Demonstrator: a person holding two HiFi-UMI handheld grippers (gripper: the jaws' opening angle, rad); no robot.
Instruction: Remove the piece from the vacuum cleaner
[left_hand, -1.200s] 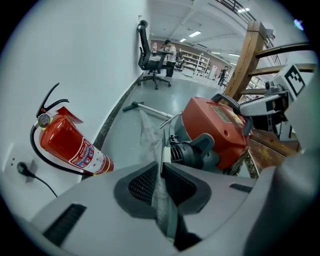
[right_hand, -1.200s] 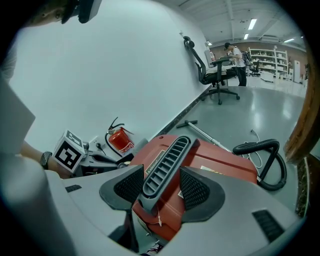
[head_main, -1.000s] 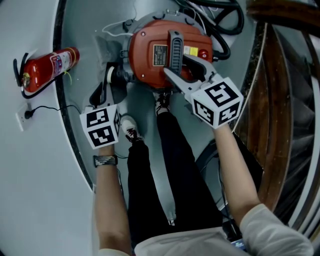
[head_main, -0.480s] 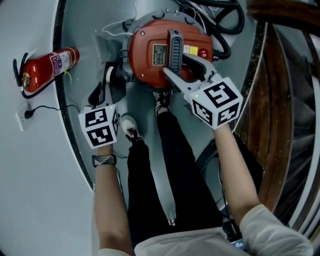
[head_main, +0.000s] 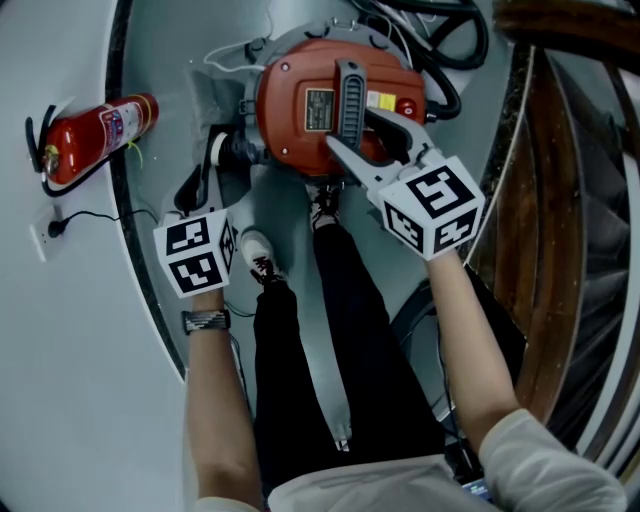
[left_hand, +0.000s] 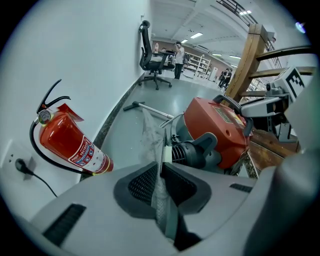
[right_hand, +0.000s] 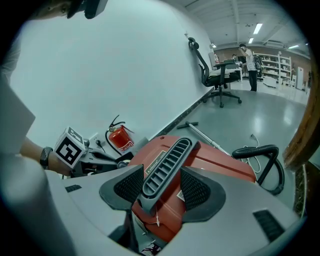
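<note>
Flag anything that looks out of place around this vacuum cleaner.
One thing: a thin, crumpled translucent sheet sits loose beside the dark side port of the red vacuum cleaner, with its near end pinched in the left claw. It looks limp and askew, unlike the rigid housing. Nothing else stands out.

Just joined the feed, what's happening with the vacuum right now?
A person stands over the red vacuum cleaner, a gripper in each hand. The left gripper is shut on a thin pale piece that runs to the vacuum's side port. The right gripper sits open astride the carry handle.
</note>
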